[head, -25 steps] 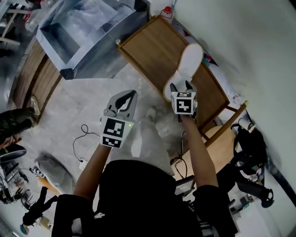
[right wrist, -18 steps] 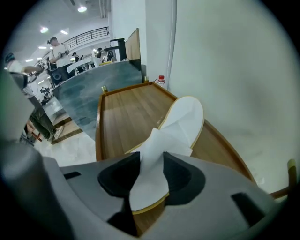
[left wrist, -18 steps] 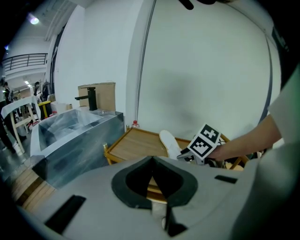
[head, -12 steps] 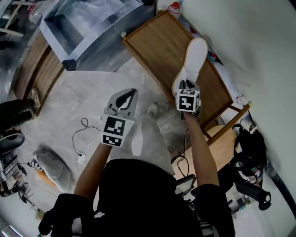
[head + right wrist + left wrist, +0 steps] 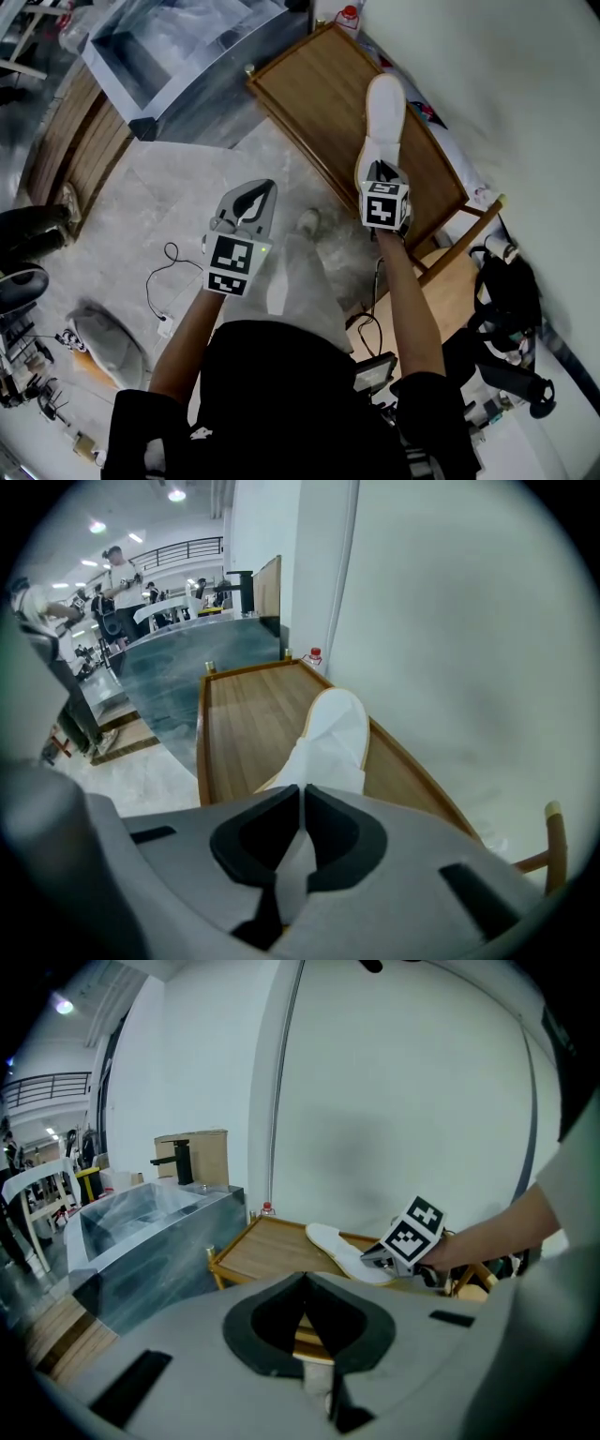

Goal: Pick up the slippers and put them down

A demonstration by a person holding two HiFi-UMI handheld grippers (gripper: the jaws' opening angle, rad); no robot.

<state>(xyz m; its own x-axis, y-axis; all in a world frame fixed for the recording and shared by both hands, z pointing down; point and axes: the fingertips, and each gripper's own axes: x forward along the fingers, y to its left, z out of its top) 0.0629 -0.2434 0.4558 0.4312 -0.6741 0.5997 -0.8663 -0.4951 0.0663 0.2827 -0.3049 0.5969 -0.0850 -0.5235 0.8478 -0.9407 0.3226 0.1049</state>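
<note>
One white slipper lies lengthwise over the right part of the low wooden table, toe away from me. My right gripper is at its heel, jaws closing, with the thin white heel edge pinched between the pads. The right gripper view shows the slipper running out from the right gripper over the table. My left gripper hangs over the grey floor left of the table, shut and empty. From the left gripper I see the slipper and the table beyond. No second slipper is in view.
A grey metal tank stands left of the table. A red-capped bottle is at the table's far corner by the white wall. A wooden chair and a black bag sit at the right. A cable lies on the floor.
The right gripper's jaws, open around the slipper's heel before, have closed on it. The slipper's toe has swung a little to the left. The left gripper has barely shifted.
</note>
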